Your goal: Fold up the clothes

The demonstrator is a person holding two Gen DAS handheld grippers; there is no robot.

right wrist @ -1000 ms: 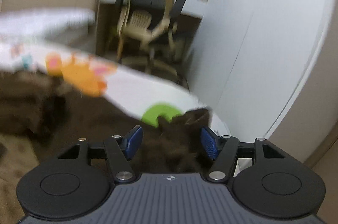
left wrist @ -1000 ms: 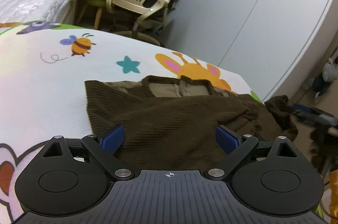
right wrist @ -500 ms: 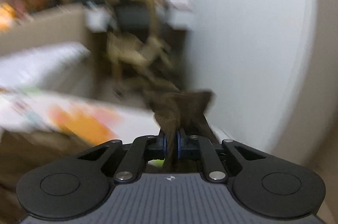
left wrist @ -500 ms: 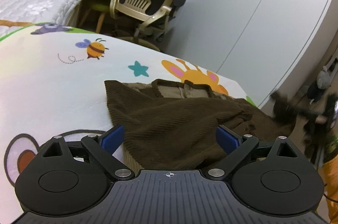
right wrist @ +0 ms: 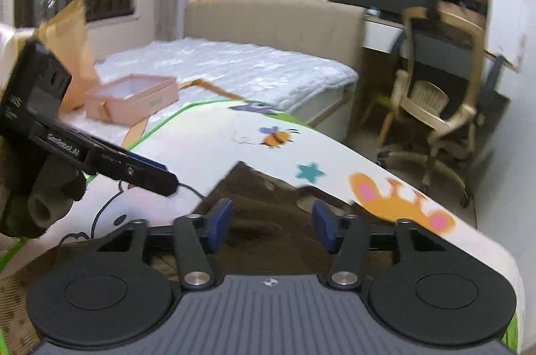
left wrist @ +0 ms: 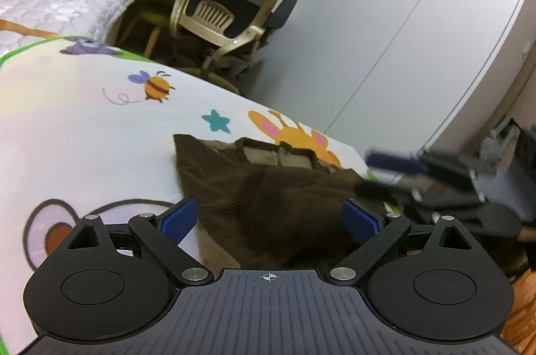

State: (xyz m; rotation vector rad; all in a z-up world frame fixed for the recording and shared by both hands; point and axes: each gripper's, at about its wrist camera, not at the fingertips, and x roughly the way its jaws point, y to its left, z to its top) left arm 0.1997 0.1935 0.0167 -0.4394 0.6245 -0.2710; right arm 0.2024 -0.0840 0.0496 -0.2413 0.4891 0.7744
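Brown corduroy garment (right wrist: 268, 221) (crumpled) beneath the opening right gripper (right wrist: 271, 224).

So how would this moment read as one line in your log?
step: folding | brown garment: on cartoon mat | left gripper: open | right gripper: opening, empty

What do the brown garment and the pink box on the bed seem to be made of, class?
Brown garment: looks like corduroy or a ribbed knit, matte; fine parallel ridges show. Pink box: probably stiff card, though plastic is possible; flat thin walls, crisp corners, dull finish.
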